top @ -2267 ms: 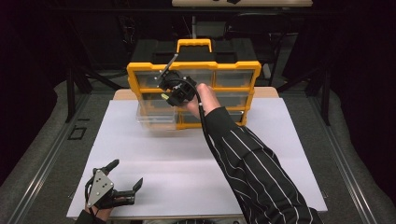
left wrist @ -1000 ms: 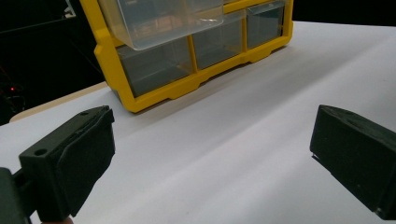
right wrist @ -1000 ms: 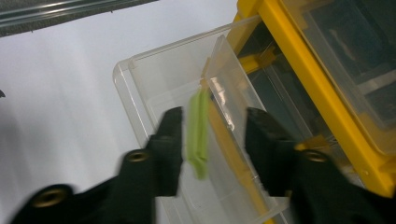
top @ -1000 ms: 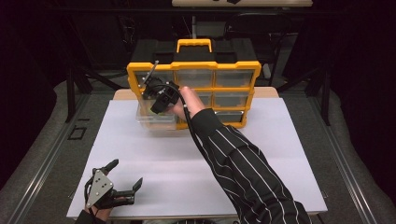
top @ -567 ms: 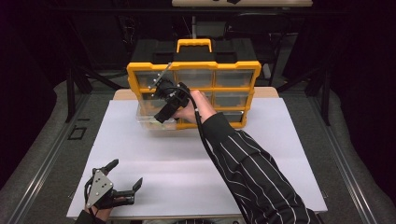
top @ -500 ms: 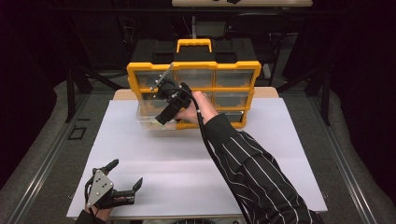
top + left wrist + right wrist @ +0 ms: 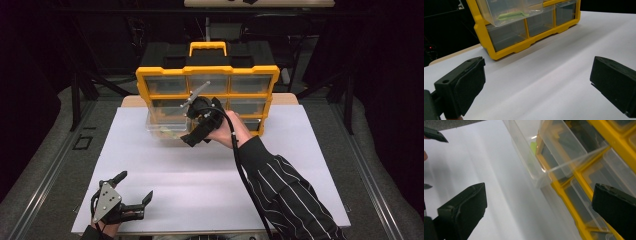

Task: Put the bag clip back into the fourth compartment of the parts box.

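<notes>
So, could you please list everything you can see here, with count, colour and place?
Drawer cabinet: one, yellow frame with clear drawers and a yellow handle on top, upright at the far edge of the table.
Pulled-out drawer: one, clear plastic, sticking out of the cabinet's left column.
Flat piece: one, light green, lying inside the pulled-out drawer.
Table: one, white top, under everything.
Right gripper: one, black, jaws apart, in front of the pulled-out drawer, cable trailing back along the arm.
Left gripper: one, black with a grey plate, jaws apart, at the table's near left corner.
Sleeve: one, dark with white stripes, on the right arm.
</notes>
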